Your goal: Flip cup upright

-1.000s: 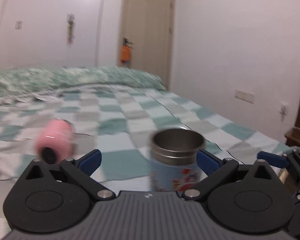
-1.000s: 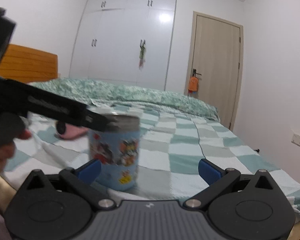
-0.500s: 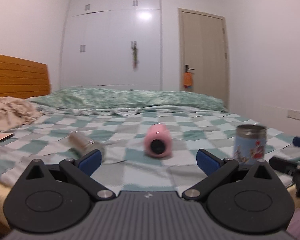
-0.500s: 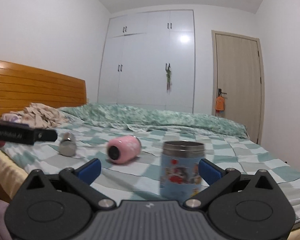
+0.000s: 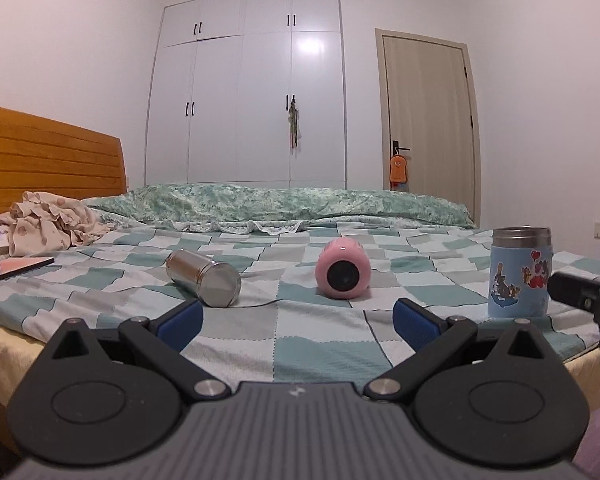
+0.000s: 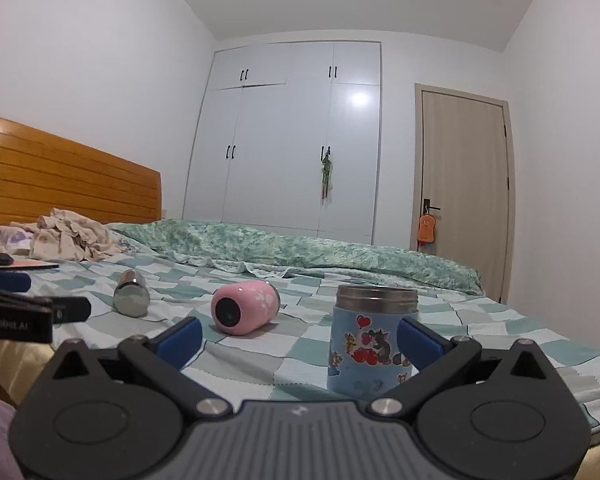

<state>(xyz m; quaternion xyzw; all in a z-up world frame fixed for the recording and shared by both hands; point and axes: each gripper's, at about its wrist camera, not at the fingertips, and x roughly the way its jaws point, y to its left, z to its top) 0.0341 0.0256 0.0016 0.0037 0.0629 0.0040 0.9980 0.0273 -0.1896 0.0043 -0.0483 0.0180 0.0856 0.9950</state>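
Note:
A blue cartoon-print cup (image 5: pixel 520 274) with a steel rim stands upright near the bed's front edge; it also shows in the right wrist view (image 6: pixel 371 340). A pink cup (image 5: pixel 343 269) lies on its side mid-bed, also in the right wrist view (image 6: pixel 244 307). A steel cup (image 5: pixel 204 277) lies on its side to the left, also in the right wrist view (image 6: pixel 132 298). My left gripper (image 5: pixel 298 326) is open and empty, short of the cups. My right gripper (image 6: pixel 298 338) is open and empty, just in front of the blue cup.
The cups lie on a bed with a checked green and white cover (image 5: pixel 320 340). Crumpled clothes (image 5: pixel 48 220) and a flat pink item (image 5: pixel 16 266) lie at the left by the wooden headboard (image 5: pixel 40 160). A folded duvet (image 5: pixel 280 204) crosses the back.
Both grippers have drawn back from the blue cup, which now stands free and upright. The left gripper has swung left, bringing the pink and steel cups into view.

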